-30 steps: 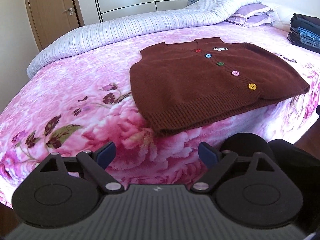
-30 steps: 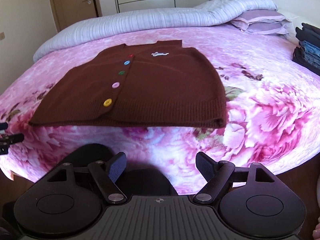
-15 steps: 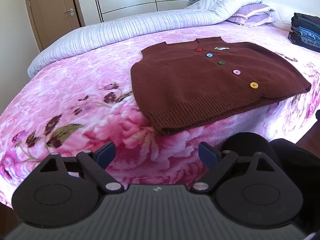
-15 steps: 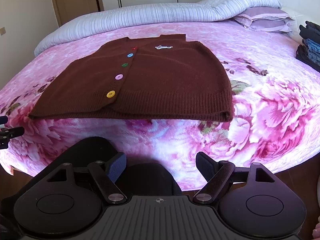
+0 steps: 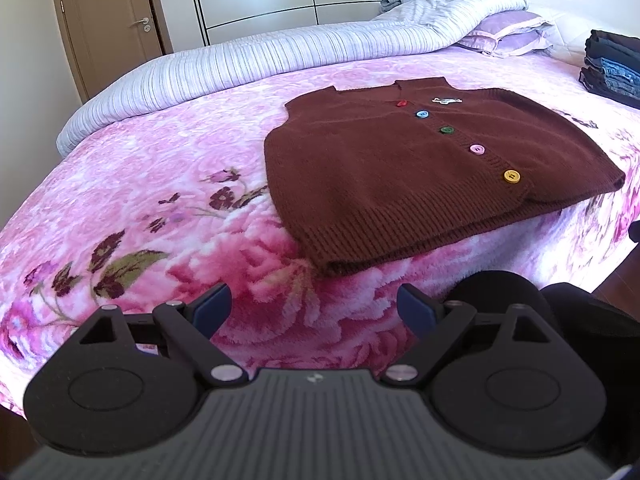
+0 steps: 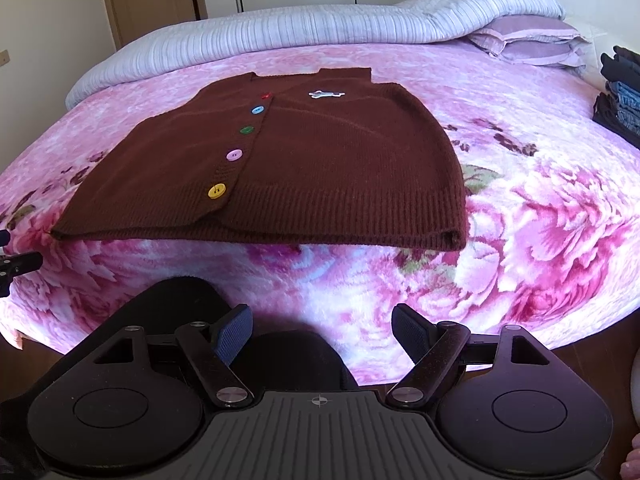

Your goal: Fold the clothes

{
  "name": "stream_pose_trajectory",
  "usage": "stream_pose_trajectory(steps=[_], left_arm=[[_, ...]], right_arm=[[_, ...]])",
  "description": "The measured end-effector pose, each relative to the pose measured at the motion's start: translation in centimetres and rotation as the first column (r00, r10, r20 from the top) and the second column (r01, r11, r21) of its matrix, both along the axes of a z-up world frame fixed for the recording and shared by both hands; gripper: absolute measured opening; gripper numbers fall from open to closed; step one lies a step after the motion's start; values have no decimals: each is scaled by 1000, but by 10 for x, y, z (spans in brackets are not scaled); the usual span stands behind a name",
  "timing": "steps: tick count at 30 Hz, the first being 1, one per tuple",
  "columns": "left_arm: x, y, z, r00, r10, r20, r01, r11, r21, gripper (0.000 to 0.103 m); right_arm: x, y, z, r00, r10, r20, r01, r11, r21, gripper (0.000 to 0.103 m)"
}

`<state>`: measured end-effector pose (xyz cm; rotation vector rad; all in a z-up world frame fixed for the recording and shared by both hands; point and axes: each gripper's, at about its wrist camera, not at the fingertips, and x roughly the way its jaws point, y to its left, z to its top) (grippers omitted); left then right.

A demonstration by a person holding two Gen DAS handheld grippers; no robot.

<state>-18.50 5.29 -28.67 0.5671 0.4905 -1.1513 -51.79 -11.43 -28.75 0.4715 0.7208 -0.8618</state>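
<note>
A bedroom, with a bed [image 5: 120, 200] under a pink floral blanket filling both views. Nearest, the left gripper [image 5: 314, 310] and the right gripper [image 6: 322, 328] hang over the blanket's near edge with jaws spread wide and nothing between them, both well short of the cloth, which reads as a ready stance ahead of a first grasp. Just beyond lies the vest [image 5: 420, 172], brown knit, spread flat and face up with its ribbed hem toward the grippers and running along the bed's edge; that puts the two hem corners within easy reach, one for each hand, and suggests no fold has been made yet. A row of coloured buttons [image 5: 476, 149] runs up its front toward the neck, closed, so the panels should stay together when lifted. Farther off, a striped duvet [image 5: 260, 68] is pushed back to leave working room, with pillows [image 5: 508, 34] beside it. At the far right sits a stack [image 5: 614, 64] of dark folded clothes, likely where the vest is bound.
</note>
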Motion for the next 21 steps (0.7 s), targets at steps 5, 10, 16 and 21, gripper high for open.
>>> stream_pose_trajectory(steps=[5, 10, 16, 21], left_arm=[[1, -1, 0, 1000, 3, -2, -3, 1000, -7, 87], [2, -1, 3, 997, -46, 62, 48, 999, -23, 87], [20, -7, 9, 920, -146, 364, 152, 988, 13, 88], [62, -15, 14, 867, -206, 454, 218, 976, 26, 88]], right_arm=[[6, -2, 1, 1000, 9, -13, -9, 1000, -9, 80], [18, 5, 9, 998, 54, -29, -56, 996, -71, 80], [75, 39, 32, 934, 345, -97, -358, 890, -281, 80], [149, 67, 29, 789, 582, -198, -613, 716, -336, 79]])
